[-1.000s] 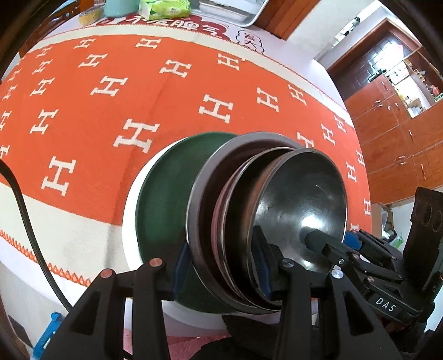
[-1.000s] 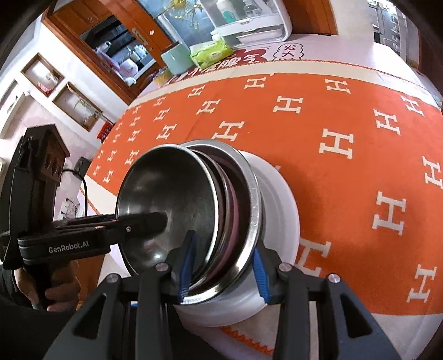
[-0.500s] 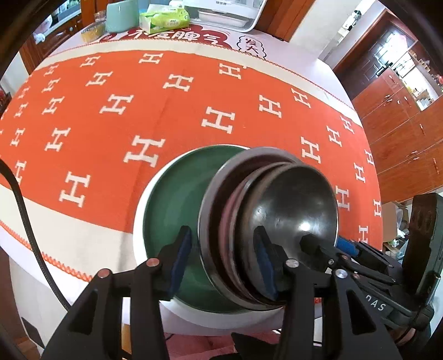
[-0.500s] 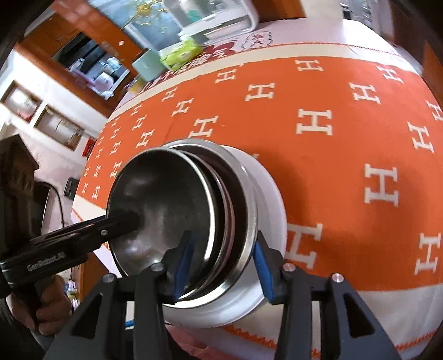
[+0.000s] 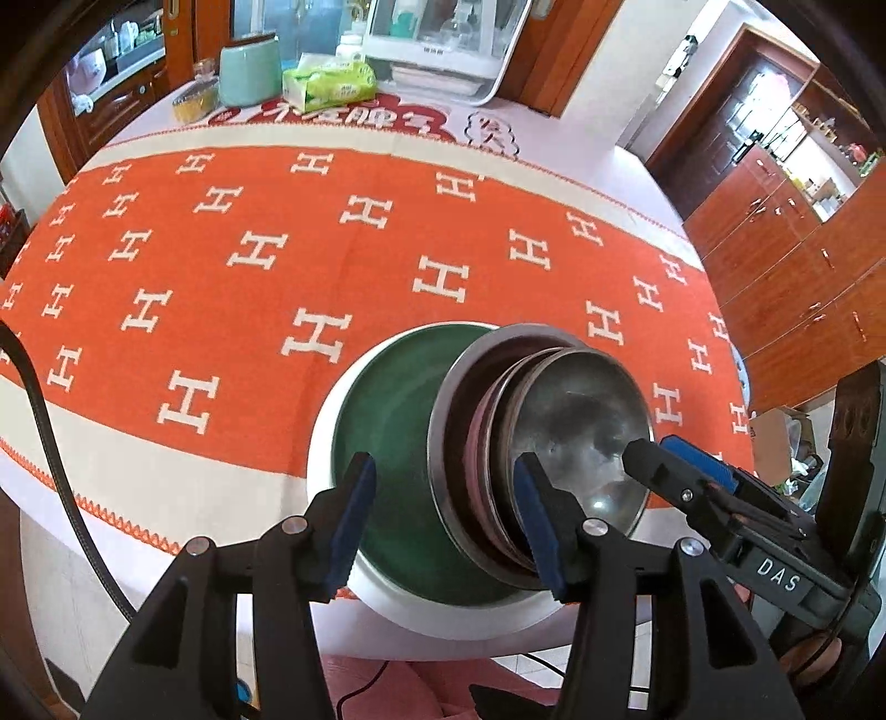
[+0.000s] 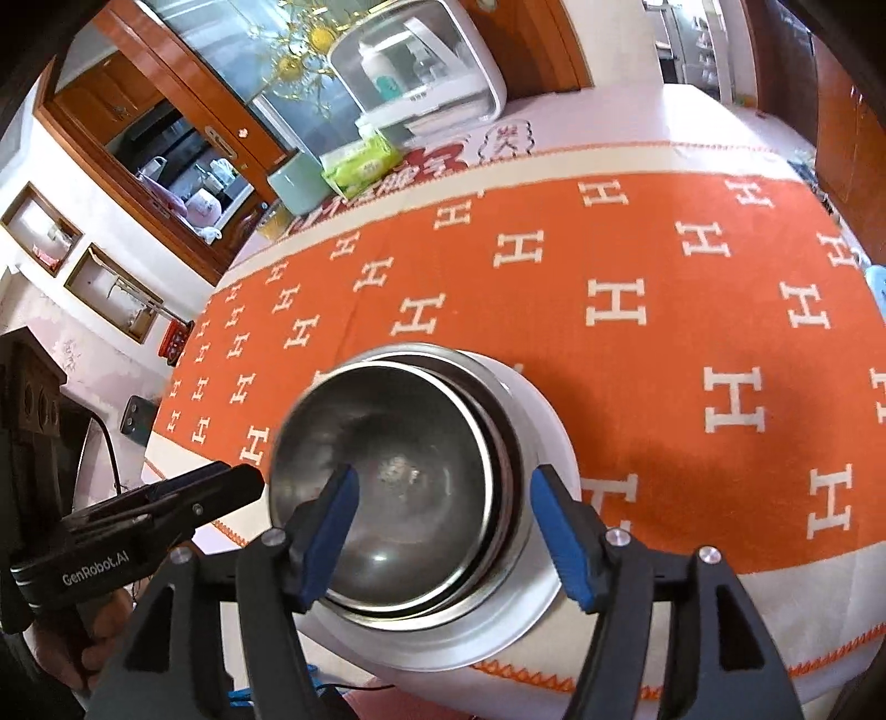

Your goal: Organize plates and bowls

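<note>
One stack of dishes sits near the front edge of the bench, on the orange cloth with white H marks. At the bottom is one big plate, white outside and green inside. In it lies a steel bowl; inside that a pinkish rim shows, and on top sits one smaller steel bowl. The count between top and bottom is hard to tell; at least three nested rims show in the right wrist view, where the top bowl hides most of the rest and the plate's white wall curves round them.

There are two hand-held grippers. The left hand-held gripper is opening; its blue pads stand on either side of the steel rims, over the near side of the stack, and press on nothing. The right hand-held gripper is also opening, its pads straddling the near edge of the bowls without touching them. Each shows in the other's view: the right one at the top bowl's side, the left one just beside the stack, held by a hand.

At the far end of the bench stand one green canister, one tissue pack and one white cabinet.
</note>
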A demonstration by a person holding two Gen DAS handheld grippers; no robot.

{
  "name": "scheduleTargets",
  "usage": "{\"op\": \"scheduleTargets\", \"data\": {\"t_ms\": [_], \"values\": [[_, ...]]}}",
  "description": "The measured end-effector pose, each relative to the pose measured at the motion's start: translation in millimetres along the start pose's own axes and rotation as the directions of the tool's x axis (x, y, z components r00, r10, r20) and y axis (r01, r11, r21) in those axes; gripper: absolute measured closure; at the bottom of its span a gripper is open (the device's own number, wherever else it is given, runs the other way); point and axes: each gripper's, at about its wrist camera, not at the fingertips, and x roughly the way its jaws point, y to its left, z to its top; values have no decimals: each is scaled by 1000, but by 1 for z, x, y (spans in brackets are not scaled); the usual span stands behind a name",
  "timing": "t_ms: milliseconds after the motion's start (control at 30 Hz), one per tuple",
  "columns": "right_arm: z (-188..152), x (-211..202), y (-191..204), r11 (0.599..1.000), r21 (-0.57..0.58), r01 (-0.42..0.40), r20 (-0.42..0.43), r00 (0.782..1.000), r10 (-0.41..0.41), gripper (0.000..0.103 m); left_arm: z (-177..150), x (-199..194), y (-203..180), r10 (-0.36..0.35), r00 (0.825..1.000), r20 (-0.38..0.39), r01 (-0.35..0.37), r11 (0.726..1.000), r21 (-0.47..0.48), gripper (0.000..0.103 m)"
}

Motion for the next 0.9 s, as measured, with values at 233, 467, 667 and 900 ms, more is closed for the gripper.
{"op": "scheduleTargets", "data": {"t_ms": [233,467,667,900], "values": [[-11,-40,32,996,-71,59,78,996,-54,29,-5,-47,9,-1,997,83,0,1000,20,47],[-21,-78,69,985,-130,110,110,989,-96,12,-7,-98,22,70,978,196,-87,993,77,34],[-33,-101,107,979,-145,142,122,985,-125,8,-5,-136,36,74,971,228,-99,990,98,23],[-47,-122,144,975,-96,200,157,970,-184,4,-18,-159,37,60,977,206,-94,983,157,17]]}}
